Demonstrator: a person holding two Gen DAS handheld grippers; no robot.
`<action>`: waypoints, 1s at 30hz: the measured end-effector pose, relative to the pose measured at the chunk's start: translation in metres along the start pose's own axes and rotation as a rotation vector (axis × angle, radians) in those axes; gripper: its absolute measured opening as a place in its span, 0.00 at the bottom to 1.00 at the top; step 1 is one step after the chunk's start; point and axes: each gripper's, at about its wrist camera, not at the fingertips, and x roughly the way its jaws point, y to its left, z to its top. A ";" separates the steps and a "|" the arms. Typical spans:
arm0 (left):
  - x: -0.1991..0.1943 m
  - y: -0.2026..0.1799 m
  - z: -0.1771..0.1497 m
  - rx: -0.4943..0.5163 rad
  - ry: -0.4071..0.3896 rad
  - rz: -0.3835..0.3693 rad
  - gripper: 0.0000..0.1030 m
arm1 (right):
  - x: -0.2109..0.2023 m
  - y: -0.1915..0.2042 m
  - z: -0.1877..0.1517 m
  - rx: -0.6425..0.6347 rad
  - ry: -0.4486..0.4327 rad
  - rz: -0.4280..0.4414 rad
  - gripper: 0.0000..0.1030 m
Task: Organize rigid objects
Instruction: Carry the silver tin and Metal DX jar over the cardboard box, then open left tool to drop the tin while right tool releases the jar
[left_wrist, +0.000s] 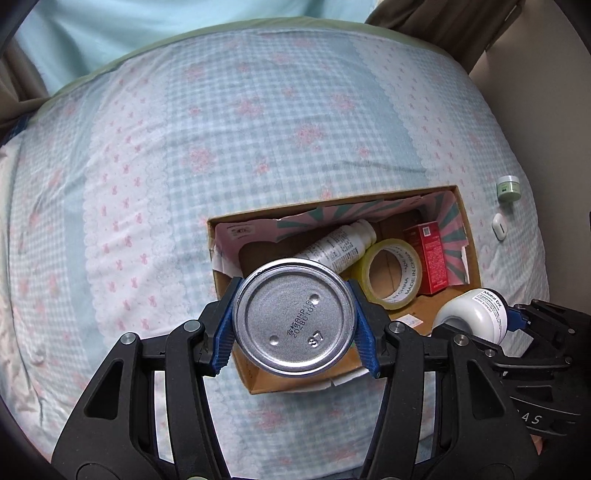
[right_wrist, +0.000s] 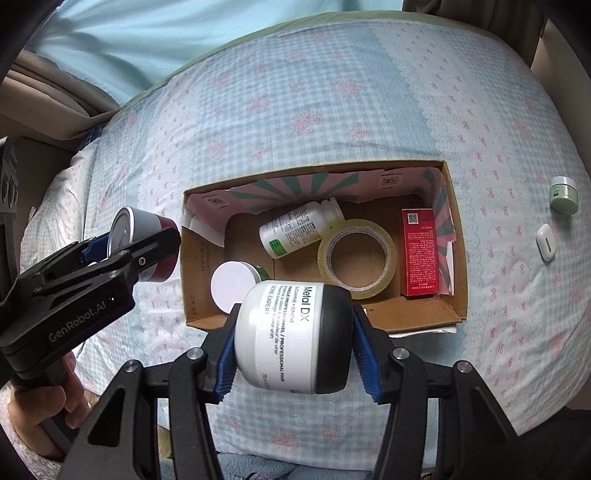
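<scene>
My left gripper is shut on a metal can, its silver base toward the camera, held above the near left corner of the cardboard box. In the right wrist view the can hangs just left of the box. My right gripper is shut on a white and black Metal DX jar, held on its side over the box's near edge. The jar also shows in the left wrist view. Inside the box lie a white bottle, a tape roll, a red carton and a white-lidded jar.
The box rests on a checked blue bedspread. A small green jar and a white earbud case lie on the bed to the right of the box. Curtains and a wall lie beyond the bed.
</scene>
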 end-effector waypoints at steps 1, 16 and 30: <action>0.010 0.001 0.004 -0.003 0.014 0.001 0.49 | 0.008 -0.004 0.004 0.011 0.013 -0.001 0.49; 0.097 0.004 0.028 0.020 0.151 0.009 0.49 | 0.089 -0.041 0.036 0.023 0.125 -0.047 0.49; 0.073 -0.007 0.028 0.072 0.122 0.058 1.00 | 0.077 -0.035 0.006 -0.173 0.034 -0.067 1.00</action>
